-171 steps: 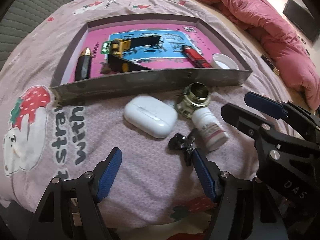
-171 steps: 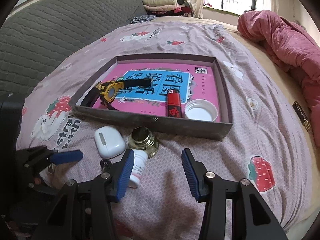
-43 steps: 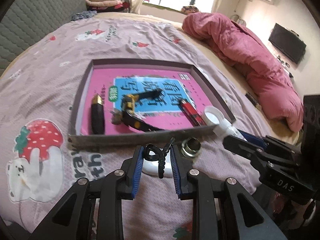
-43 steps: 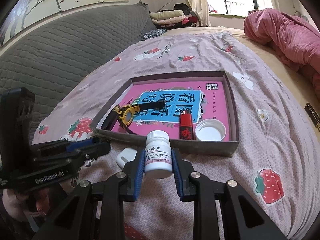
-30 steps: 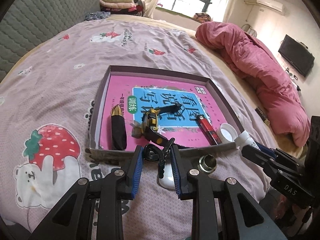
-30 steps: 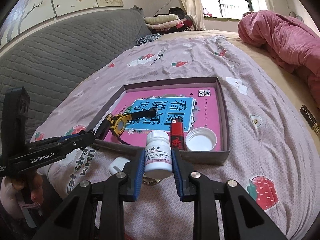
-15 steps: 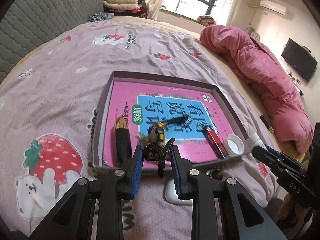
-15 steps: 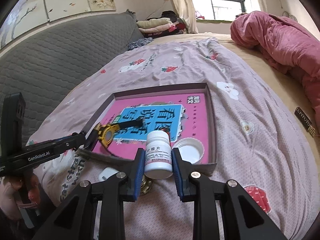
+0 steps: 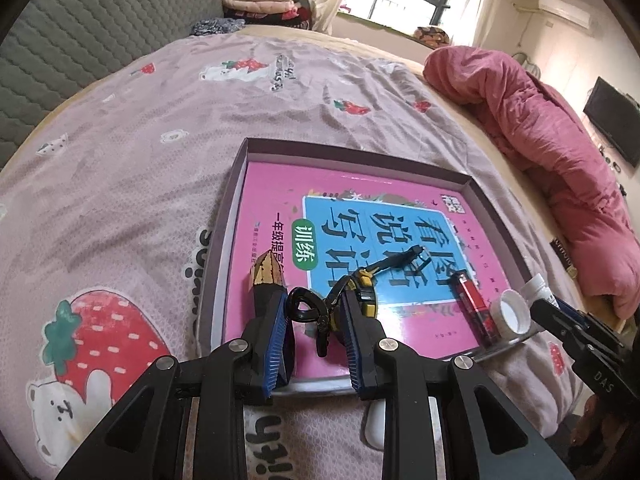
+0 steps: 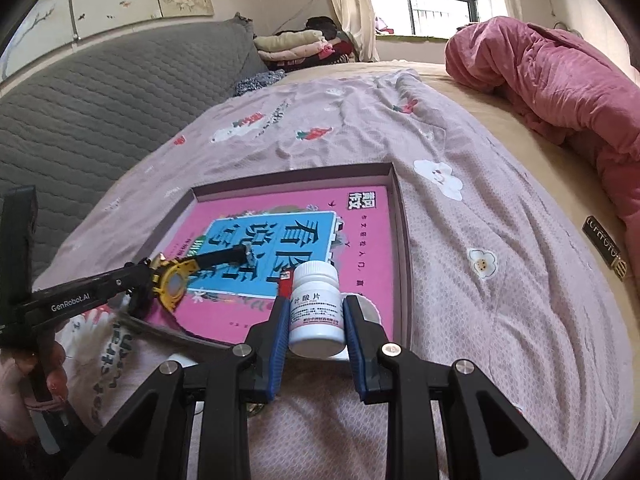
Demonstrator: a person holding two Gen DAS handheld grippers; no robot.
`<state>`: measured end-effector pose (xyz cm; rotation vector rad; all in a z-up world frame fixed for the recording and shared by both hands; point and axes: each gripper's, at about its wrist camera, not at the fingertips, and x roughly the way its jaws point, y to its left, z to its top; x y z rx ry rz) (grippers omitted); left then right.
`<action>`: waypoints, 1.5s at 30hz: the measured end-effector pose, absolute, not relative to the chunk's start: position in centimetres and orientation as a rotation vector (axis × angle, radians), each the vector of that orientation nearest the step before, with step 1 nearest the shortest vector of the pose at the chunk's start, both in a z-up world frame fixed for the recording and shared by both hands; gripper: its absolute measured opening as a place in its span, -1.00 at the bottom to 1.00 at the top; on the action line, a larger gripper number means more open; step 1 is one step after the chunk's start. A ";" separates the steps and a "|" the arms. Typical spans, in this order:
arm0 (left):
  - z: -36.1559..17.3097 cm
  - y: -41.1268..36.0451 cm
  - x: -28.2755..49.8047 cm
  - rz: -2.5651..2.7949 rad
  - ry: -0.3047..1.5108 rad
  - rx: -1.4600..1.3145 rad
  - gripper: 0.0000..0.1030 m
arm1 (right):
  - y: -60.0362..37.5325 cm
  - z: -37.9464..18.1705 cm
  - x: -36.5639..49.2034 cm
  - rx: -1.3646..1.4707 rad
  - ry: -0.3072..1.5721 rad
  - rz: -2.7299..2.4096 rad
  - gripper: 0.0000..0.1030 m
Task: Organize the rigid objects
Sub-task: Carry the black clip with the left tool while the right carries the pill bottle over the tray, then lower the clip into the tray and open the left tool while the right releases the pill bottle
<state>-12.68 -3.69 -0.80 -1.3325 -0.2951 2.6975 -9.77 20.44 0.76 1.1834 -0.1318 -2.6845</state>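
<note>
Both grippers moved over tray (image 9: 236,200): left (image 9: 316,322) pinches black clip (image 9: 306,306), right (image 10: 316,318) clamps pill bottle (image 10: 316,308).

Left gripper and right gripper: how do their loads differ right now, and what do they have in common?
The left gripper pinches a small black looped clip that dangles below its fingers; the right gripper clamps a white pill bottle upright, cap up. The clip is thin and dark, the bottle stout, labelled and filling the gap. Both are shut on their loads, held above the near edge of the tray.
</note>
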 end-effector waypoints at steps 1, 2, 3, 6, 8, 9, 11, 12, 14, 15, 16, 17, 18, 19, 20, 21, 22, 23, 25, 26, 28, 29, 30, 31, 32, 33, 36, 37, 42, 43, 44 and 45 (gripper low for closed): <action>-1.0 -3.7 -12.8 2.696 -0.293 -1.338 -0.47 | 20.4 0.6 -9.9 1.188 -0.127 -2.687 -0.47; -1.1 -3.6 -12.9 2.696 -0.288 -1.342 -0.47 | 20.5 0.4 -10.1 1.196 -0.126 -2.687 -0.47; -1.2 -3.5 -13.0 2.696 -0.285 -1.345 -0.47 | 20.4 0.3 -10.2 1.200 -0.123 -2.690 -0.47; -1.4 -3.4 -13.1 2.698 -0.272 -1.343 -0.47 | 20.5 0.0 -10.4 1.209 -0.114 -2.696 -0.47; -1.5 -3.3 -13.2 2.697 -0.268 -1.343 -0.47 | 20.5 -0.1 -10.4 1.216 -0.116 -2.697 -0.47; -1.4 -3.3 -13.2 2.696 -0.269 -1.342 -0.47 | 20.6 -0.2 -10.4 1.222 -0.117 -2.696 -0.46; -1.7 -3.0 -13.2 2.687 -0.259 -1.348 -0.47 | 20.6 -0.4 -10.5 1.232 -0.111 -2.696 -0.46; -1.7 -2.9 -13.1 2.683 -0.257 -1.347 -0.47 | 20.6 -0.5 -10.4 1.237 -0.110 -2.695 -0.46; -2.1 -2.7 -13.2 2.669 -0.254 -1.355 -0.47 | 20.6 -0.7 -10.5 1.254 -0.105 -2.691 -0.46; -2.2 -2.6 -13.2 2.662 -0.259 -1.358 -0.47 | 20.6 -0.8 -10.5 1.261 -0.101 -2.690 -0.46; -2.3 -2.6 -13.2 2.657 -0.263 -1.363 -0.47 | 20.6 -0.9 -10.6 1.267 -0.099 -2.691 -0.46; -2.5 -2.5 -13.2 2.654 -0.265 -1.366 -0.47 | 20.7 -0.9 -10.6 1.266 -0.097 -2.692 -0.46; -2.5 -2.5 -13.2 2.653 -0.263 -1.366 -0.47 | 20.7 -0.9 -10.6 1.266 -0.096 -2.693 -0.46; -2.6 -2.4 -13.2 2.652 -0.261 -1.367 -0.47 | 20.7 -1.0 -10.6 1.267 -0.094 -2.694 -0.46; -2.6 -2.4 -13.2 2.651 -0.260 -1.368 -0.47 | 20.7 -1.1 -10.6 1.269 -0.088 -2.693 -0.46; -2.7 -2.4 -13.2 2.647 -0.259 -1.372 -0.47 | 20.6 -1.1 -10.6 1.268 -0.082 -2.696 -0.46; -2.7 -2.4 -13.2 2.646 -0.257 -1.374 -0.47 | 20.7 -1.2 -10.6 1.268 -0.079 -2.698 -0.46; -2.7 -2.3 -13.2 2.648 -0.254 -1.374 -0.47 | 20.7 -1.2 -10.6 1.269 -0.077 -2.698 -0.46; -2.7 -2.3 -13.1 2.647 -0.250 -1.374 -0.47 | 20.8 -1.3 -10.5 1.266 -0.081 -2.699 -0.46; -2.7 -2.3 -13.1 2.647 -0.249 -1.375 -0.46 | 20.8 -1.3 -10.6 1.266 -0.085 -2.698 -0.46; -2.7 -2.3 -13.1 2.643 -0.252 -1.375 -0.46 | 21.0 -1.4 -10.6 1.264 -0.110 -2.694 -0.46; -2.7 -2.3 -13.1 2.639 -0.260 -1.374 -0.46 | 21.1 -1.4 -10.6 1.262 -0.118 -2.696 -0.46; -2.7 -2.4 -13.1 2.637 -0.267 -1.373 -0.46 | 21.2 -1.2 -10.6 1.262 -0.122 -2.698 -0.46; -2.7 -2.4 -13.1 2.636 -0.270 -1.374 -0.46 | 21.3 -1.2 -10.7 1.263 -0.127 -2.698 -0.46; -2.7 -2.4 -13.1 2.636 -0.271 -1.374 -0.46 | 21.4 -1.2 -10.6 1.262 -0.130 -2.698 -0.46; -2.7 -2.4 -13.0 2.635 -0.270 -1.374 -0.46 | 21.4 -1.1 -10.6 1.261 -0.131 -2.699 -0.46; -2.7 -2.5 -13.0 2.634 -0.270 -1.378 -0.46 | 21.4 -1.0 -10.6 1.262 -0.130 -2.699 -0.46; -2.7 -2.5 -13.0 2.632 -0.275 -1.379 -0.45 | 21.4 -1.1 -10.6 1.261 -0.131 -2.699 -0.46; -2.6 -2.7 -12.9 2.624 -0.294 -1.383 -0.45 | 21.5 -0.9 -10.5 1.258 -0.129 -2.703 -0.46; -2.6 -2.7 -12.9 2.624 -0.292 -1.383 -0.45 | 21.6 -0.9 -10.4 1.258 -0.132 -2.705 -0.46; -2.6 -2.7 -12.9 2.624 -0.291 -1.384 -0.45 | 21.7 -0.8 -10.4 1.259 -0.137 -2.705 -0.46; -2.6 -2.7 -12.9 2.624 -0.289 -1.384 -0.45 | 21.7 -0.8 -10.3 1.259 -0.139 -2.706 -0.46</action>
